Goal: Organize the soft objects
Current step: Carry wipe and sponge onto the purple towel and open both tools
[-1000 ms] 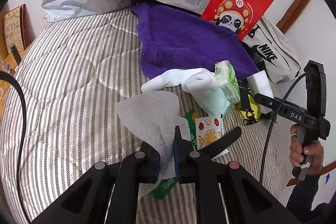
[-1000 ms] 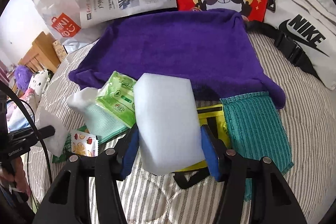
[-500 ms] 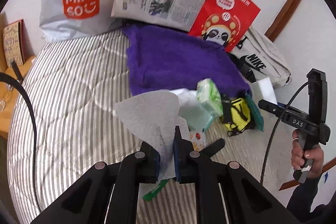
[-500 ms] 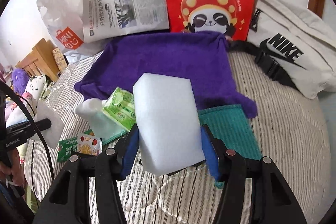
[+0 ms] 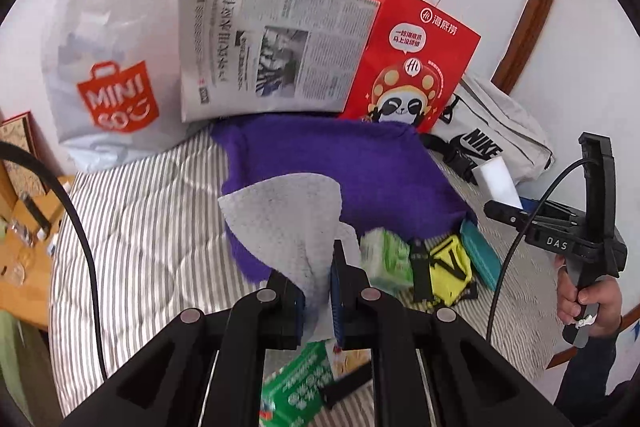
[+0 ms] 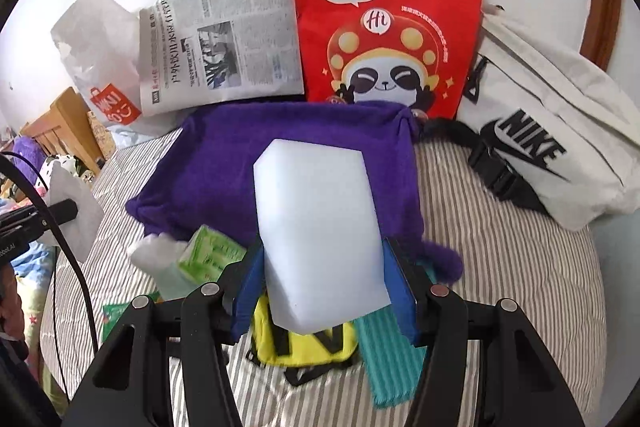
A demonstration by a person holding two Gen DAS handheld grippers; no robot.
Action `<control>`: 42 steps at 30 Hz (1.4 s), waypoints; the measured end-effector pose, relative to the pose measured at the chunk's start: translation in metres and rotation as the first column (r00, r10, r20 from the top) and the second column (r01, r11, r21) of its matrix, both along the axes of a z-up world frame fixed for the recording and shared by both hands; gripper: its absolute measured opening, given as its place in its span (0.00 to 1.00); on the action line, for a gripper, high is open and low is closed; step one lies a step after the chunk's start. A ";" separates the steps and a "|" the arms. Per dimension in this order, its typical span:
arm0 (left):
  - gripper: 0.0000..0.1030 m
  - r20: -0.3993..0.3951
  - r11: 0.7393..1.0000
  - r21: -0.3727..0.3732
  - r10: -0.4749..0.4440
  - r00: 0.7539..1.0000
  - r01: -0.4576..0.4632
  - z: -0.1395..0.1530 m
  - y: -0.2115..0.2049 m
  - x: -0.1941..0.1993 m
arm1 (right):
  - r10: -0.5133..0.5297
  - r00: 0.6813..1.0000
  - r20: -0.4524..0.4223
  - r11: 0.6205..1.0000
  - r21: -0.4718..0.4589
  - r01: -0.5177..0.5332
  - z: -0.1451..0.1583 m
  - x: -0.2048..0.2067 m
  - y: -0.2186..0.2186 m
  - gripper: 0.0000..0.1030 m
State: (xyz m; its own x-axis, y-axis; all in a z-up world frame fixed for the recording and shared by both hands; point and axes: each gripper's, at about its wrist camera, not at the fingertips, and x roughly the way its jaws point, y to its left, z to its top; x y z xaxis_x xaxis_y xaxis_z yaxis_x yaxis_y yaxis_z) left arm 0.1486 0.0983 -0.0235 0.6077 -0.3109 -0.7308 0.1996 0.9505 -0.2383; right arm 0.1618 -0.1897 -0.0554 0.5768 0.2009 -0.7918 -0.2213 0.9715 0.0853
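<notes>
My left gripper (image 5: 318,287) is shut on a thin grey-white cloth sheet (image 5: 288,215), which stands up from the jaws above the striped bed. My right gripper (image 6: 326,291) is shut on a white sponge block (image 6: 320,231), its blue pads pressing both sides. In the left wrist view the right gripper (image 5: 516,207) hangs at the right with the sponge block (image 5: 494,179) in it. In the right wrist view the cloth sheet (image 6: 76,215) shows at the far left. A purple towel (image 6: 288,147) lies spread on the bed behind both.
On the striped bed (image 5: 152,227) lie a green tissue pack (image 5: 386,259), a yellow pouch (image 6: 304,343), a teal cloth (image 6: 388,359) and a green packet (image 5: 300,383). Against the wall lean a MINISO bag (image 5: 108,75), a newspaper (image 5: 272,47), a red panda bag (image 6: 388,23) and a white Nike bag (image 6: 548,139).
Both grippers have risen with their loads still held. The bed items look smaller and lower in both views, and the bags by the wall show more fully.
</notes>
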 end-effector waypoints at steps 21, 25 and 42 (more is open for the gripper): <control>0.10 -0.041 0.999 -0.049 -0.013 0.999 0.011 -0.025 -0.009 0.126 | -0.035 0.998 -0.049 0.996 -0.079 0.031 -0.027 0.125 0.015 0.55; 0.10 -0.070 0.999 -0.047 -0.011 0.998 0.007 -0.040 -0.010 0.144 | -0.044 0.997 -0.062 0.992 -0.123 0.036 -0.039 0.140 0.017 0.55; 0.10 -0.180 1.000 0.010 -0.021 0.984 0.023 -0.089 -0.031 0.205 | -0.104 0.981 -0.165 0.965 -0.257 0.059 -0.098 0.189 0.028 0.55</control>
